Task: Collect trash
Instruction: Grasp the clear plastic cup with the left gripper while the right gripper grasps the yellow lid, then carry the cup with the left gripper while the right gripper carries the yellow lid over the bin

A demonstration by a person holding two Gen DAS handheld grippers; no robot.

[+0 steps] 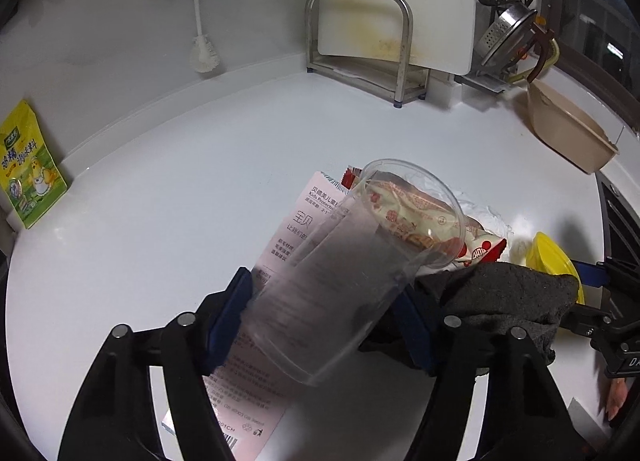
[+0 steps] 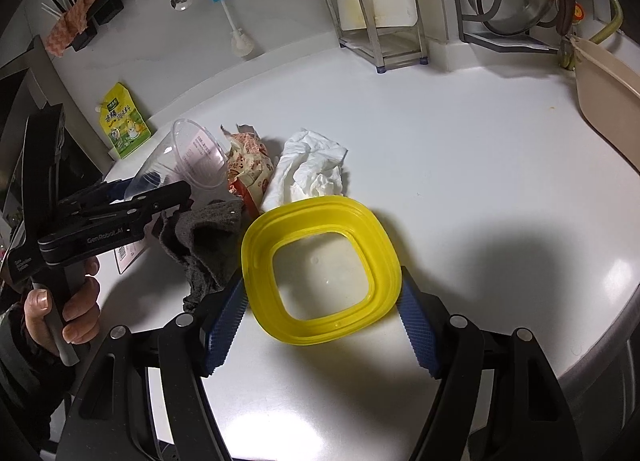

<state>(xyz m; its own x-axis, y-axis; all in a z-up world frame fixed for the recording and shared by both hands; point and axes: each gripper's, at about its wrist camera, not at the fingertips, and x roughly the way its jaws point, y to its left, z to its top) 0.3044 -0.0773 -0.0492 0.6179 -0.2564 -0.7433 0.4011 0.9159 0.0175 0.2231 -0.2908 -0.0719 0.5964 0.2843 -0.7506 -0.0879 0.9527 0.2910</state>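
The one clear cup [image 1: 352, 273] lies tilted between the left gripper's [image 1: 324, 325] jaws, which clamp its base; its long axis runs from bottom centre toward the upper right, mouth away. It is see-through and empty. The right gripper [image 2: 320, 321] holds one yellow square tub [image 2: 320, 269] between its jaws, low centre. On the white surface [image 2: 460, 149] lie one red snack wrapper [image 2: 248, 169], one crumpled tissue [image 2: 312, 169], one grey cloth [image 2: 208, 245] and one pink leaflet [image 1: 256, 389].

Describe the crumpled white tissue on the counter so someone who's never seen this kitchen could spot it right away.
On the white countertop, look just beyond the yellow square container that the right gripper holds. The crumpled white tissue lies there, right of the red-and-white snack wrapper. It's the only plain white, unprinted scrap in the pile.
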